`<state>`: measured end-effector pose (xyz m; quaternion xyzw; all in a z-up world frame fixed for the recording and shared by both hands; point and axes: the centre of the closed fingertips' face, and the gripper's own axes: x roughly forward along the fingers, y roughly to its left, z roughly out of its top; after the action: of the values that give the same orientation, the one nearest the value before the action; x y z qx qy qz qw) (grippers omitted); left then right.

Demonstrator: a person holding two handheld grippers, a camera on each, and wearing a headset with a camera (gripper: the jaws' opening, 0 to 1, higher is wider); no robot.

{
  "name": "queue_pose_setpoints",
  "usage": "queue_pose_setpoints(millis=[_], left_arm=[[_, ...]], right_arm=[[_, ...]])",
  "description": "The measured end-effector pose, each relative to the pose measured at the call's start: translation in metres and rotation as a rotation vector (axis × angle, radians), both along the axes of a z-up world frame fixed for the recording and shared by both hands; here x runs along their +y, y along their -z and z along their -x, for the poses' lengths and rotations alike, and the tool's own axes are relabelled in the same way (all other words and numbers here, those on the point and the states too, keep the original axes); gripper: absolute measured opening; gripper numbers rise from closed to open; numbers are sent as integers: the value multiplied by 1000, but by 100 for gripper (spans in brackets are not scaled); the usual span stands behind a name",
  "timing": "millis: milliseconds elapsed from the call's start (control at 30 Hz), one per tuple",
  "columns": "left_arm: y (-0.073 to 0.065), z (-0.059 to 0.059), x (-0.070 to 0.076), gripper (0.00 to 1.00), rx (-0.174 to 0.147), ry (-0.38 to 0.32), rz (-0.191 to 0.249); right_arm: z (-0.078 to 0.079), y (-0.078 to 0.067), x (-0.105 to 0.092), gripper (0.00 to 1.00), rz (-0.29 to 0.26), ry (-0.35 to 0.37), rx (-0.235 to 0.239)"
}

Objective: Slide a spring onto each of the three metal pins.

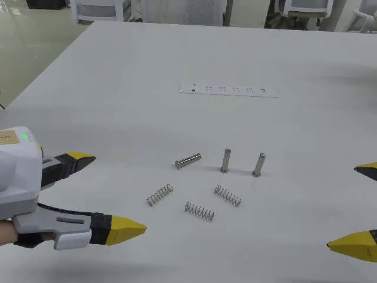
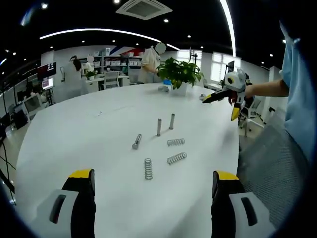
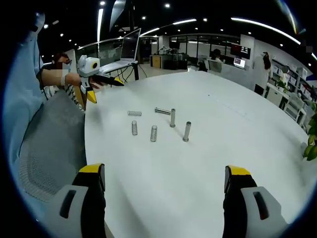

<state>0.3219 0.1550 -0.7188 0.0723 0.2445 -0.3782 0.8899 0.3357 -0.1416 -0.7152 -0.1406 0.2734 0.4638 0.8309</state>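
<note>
Three metal pins rest on the white table (image 1: 118, 94): one lies on its side (image 1: 188, 160), and two stand upright (image 1: 225, 160) (image 1: 259, 164). In front of them lie three loose springs (image 1: 159, 195) (image 1: 199, 210) (image 1: 227, 196). My left gripper (image 1: 109, 193) hovers open at the left, well short of the springs. At the right edge my right gripper (image 1: 360, 206) is open too, with nothing between its jaws. The left gripper view shows the lying pin (image 2: 136, 142) and nearest spring (image 2: 147, 168) ahead of my left gripper (image 2: 153, 178). From my right gripper (image 3: 165, 170) an upright pin (image 3: 186, 131) stands ahead.
A flat white socket strip (image 1: 228, 89) is set into the table behind the pins. Office chairs (image 1: 100, 9) stand past the far table edge. A potted plant (image 2: 179, 73) sits on the table's far side in the left gripper view. People stand in the room behind.
</note>
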Motion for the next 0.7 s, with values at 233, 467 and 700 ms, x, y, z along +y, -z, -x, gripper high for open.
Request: queue_pose_setpoints(millis=[233, 467, 700], left_arm=[[0, 3, -2, 93, -3, 9, -3], [0, 5, -3, 93, 3, 9, -3], [-2, 4, -6, 92, -4, 11, 4]], right_arm=[[1, 0, 0, 99, -4, 0, 3], [2, 2, 0, 99, 1, -5, 7], [2, 1, 2, 98, -4, -6, 11]])
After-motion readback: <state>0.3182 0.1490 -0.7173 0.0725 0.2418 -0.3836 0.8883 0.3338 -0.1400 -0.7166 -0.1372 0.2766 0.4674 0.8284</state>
